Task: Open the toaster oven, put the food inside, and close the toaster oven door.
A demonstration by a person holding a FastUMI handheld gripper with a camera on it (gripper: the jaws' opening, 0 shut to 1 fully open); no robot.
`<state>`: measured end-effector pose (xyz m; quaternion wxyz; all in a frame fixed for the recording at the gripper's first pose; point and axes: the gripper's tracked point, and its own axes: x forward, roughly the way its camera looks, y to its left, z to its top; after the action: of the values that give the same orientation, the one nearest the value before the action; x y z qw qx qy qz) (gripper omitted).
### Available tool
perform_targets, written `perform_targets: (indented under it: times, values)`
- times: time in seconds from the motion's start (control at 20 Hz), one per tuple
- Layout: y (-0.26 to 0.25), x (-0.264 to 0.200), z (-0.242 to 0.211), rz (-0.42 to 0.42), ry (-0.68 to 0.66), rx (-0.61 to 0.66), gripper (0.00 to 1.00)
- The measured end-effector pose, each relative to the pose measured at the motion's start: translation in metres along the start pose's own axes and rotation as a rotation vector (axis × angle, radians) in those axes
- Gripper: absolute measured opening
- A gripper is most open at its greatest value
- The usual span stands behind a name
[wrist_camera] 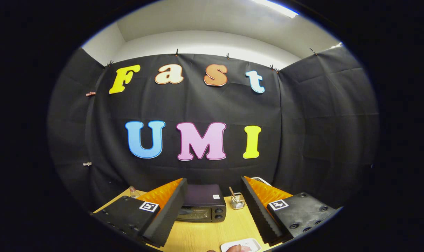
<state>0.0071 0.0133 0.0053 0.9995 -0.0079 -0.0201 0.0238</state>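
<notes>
The black toaster oven (202,203) sits door-closed on the wooden counter (212,232), beyond the gripper (212,210), whose fingers stand wide apart, holding nothing.

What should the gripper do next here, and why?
Probably move forward and down toward the toaster oven. Its door looks closed, and the gripper is open and holding nothing, with the oven beyond its fingers. The food on the white tray must wait.

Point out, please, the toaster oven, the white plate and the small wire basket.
Toaster oven (202,204): gripper view, its dark top and front.
White plate (248,242): gripper view, its rim near the food.
Wire basket (237,202): gripper view, its mesh wall.
</notes>
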Motion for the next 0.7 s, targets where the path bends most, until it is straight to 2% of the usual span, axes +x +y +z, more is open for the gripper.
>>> perform_targets:
  times: [0.45, 0.7]
  values:
    - [0.048, 0.012, -0.027, 0.112, 0.038, 0.046, 0.98]
    - [0.074, 0.050, -0.095, 0.128, 0.162, 0.060, 0.98]
